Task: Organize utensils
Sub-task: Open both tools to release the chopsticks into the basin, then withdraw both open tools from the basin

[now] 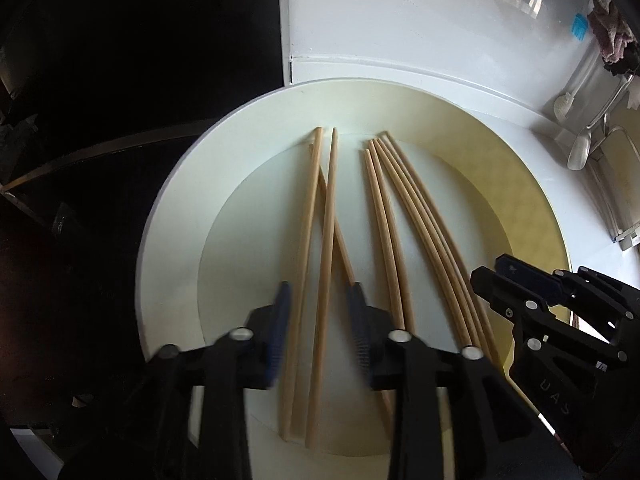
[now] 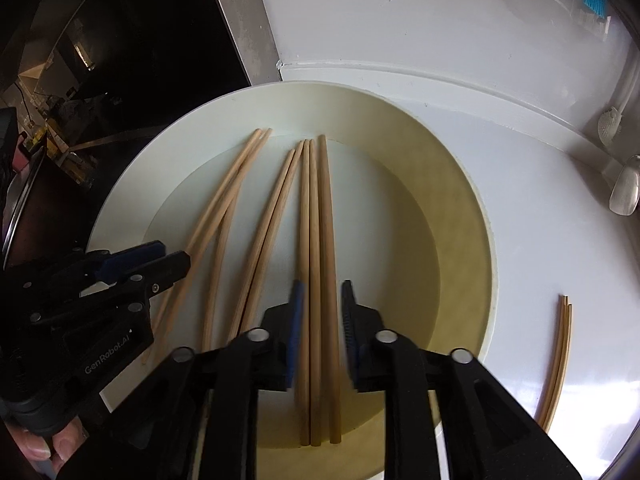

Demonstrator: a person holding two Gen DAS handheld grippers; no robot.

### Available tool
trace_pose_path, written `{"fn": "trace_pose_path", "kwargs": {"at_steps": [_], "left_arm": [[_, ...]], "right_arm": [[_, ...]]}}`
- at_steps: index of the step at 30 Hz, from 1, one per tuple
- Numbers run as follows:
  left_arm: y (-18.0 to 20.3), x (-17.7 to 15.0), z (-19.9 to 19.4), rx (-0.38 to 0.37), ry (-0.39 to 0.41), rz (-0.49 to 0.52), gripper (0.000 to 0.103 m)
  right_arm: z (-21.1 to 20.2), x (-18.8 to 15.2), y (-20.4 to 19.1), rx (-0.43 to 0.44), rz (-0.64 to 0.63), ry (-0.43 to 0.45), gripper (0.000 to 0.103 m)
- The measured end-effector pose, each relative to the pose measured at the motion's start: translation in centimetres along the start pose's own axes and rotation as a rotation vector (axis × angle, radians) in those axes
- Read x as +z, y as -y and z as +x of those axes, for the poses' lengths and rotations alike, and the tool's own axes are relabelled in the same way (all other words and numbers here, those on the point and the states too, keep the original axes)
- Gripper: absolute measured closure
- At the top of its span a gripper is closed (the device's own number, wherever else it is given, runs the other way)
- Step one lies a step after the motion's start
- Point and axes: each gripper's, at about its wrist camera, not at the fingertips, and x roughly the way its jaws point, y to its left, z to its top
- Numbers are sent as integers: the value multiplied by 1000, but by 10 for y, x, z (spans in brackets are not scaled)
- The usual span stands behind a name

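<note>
Left wrist view shows your left hand-held gripper (image 1: 320, 320) open, its fingers straddling two chopsticks (image 1: 316, 280) that lie in the plate (image 1: 168, 240), a third crossing under them. Right wrist view shows your right hand-held gripper (image 2: 322, 332) open too, fingers either side of three parallel chopsticks (image 2: 316, 260) in the same plate (image 2: 460, 208). Neither gripper clamps anything. The plate sits on the white worktop (image 2: 540, 220), hard against its back-left corner. Two more chopsticks (image 2: 558, 364) lie on the worktop just beside the plate's right rim. A spoon (image 2: 626, 192) rests near the worktop's right edge.
</note>
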Motion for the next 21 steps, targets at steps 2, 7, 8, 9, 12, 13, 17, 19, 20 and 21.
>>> {"fn": "trace_pose_path", "kwargs": {"at_steps": [2,7,8,9,12,13,17,19,20,21], "left_arm": [[-2,2,-6,4,33,-26,29],[-10,0,-23,12,65,-44,19],[-10,-1,-27,11,72,-47,18],[-10,-2,-30,9,78,-47,16],[-8,-7,-39,8,89,-40,13],[-6,-9,-42,7,93,-39,12],[-1,-20,-57,3,107,-31,12],[1,-23,-62,3,115,-25,12],[3,-25,-65,1,119,-24,12],[4,-28,-69,-1,124,-23,11]], "right_arm": [[-7,0,1,-13,-7,23,71],[-23,-6,7,-27,0,45,64],[-26,-8,9,-29,6,48,64],[-29,-11,10,-29,11,51,64],[-42,-19,12,-31,21,65,59],[-45,-22,13,-30,25,73,58],[-60,-34,18,-28,46,95,56],[-66,-41,21,-31,59,101,55],[-69,-45,24,-34,65,102,54],[-72,-49,26,-36,72,103,53]]}}
